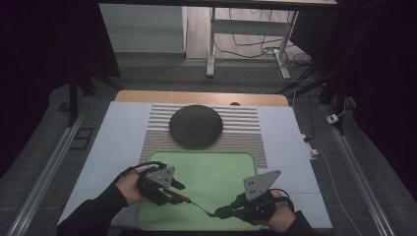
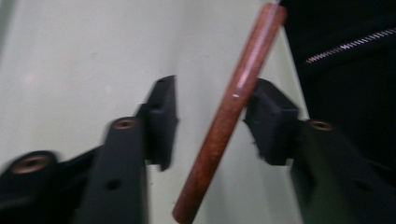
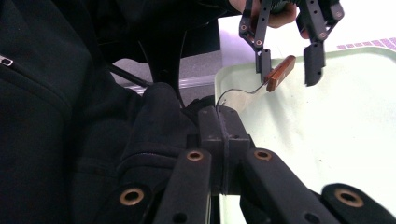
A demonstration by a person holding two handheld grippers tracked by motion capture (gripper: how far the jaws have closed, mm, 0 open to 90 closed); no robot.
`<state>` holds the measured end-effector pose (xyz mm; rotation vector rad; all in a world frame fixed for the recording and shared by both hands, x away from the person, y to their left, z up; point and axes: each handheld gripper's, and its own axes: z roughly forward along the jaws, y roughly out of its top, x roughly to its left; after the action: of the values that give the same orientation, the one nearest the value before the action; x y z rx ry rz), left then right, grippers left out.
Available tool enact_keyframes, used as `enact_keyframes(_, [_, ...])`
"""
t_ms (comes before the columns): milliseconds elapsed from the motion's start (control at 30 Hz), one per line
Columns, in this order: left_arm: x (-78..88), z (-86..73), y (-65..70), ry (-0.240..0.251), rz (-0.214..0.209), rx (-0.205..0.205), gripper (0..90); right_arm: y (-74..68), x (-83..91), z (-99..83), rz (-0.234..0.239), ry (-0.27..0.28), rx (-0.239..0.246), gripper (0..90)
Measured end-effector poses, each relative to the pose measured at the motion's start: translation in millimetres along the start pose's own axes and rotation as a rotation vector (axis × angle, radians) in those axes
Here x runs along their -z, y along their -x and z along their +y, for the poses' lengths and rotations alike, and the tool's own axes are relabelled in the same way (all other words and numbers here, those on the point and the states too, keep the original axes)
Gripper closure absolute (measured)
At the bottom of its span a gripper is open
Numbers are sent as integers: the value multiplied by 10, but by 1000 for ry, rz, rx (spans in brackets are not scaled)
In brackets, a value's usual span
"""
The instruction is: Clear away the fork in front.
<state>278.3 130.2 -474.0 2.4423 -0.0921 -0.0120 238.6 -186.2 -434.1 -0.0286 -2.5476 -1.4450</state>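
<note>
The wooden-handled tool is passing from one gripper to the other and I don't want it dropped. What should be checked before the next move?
1. Right gripper shut on the tool's thin metal end: ok.
2. Wooden handle lies between the left gripper's jaws: ok.
3. Both left pads pressing the handle: not ok; one pad touches it, a gap shows at the other.
4. Tool held over the green tray, so a slip lands there: ok.
5. Dark dome stands clear of both hands: ok.
6. Shape of the tool's working end: cannot tell.
</note>
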Motion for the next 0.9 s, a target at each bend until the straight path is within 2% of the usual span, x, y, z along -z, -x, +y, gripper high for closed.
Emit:
enact_keyframes(67, [-8, 8, 18, -5, -15, -27, 680, -5, -6, 4, 1, -6, 5, 900])
enact_keyframes(267, [-47, -4, 82, -18, -33, -144, 747, 1, -16, 1, 25, -26, 17, 900])
enact_keyframes(367, [-69, -7, 111, -36, -38, -175, 779, 17, -26, -13, 22, -27, 18, 881])
enact_keyframes(400, [-72, -8, 116, -37, -40, -176, 788, 29, -21, -18, 6, -28, 10, 866])
enact_keyframes(500, [-69, -2, 105, -41, -46, -128, 796, 69, 10, -42, -38, -18, -10, 780])
enact_keyframes(600, [-62, -5, 85, -46, -55, -46, 797, 111, 43, -71, -94, -6, -45, 691])
enact_keyframes(633, [-62, -9, 81, -48, -55, -24, 797, 130, 65, -81, -149, -8, -59, 638])
enact_keyframes(667, [-61, -12, 79, -53, -56, -8, 797, 130, 65, -81, -149, -8, -59, 638])
enact_keyframes(733, [-63, -21, 80, -64, -51, 37, 797, 151, 89, -92, -185, -2, -74, 594])
enact_keyframes(900, [-54, -45, 111, -94, -13, 165, 797, 168, 152, -136, -324, -21, -121, 489])
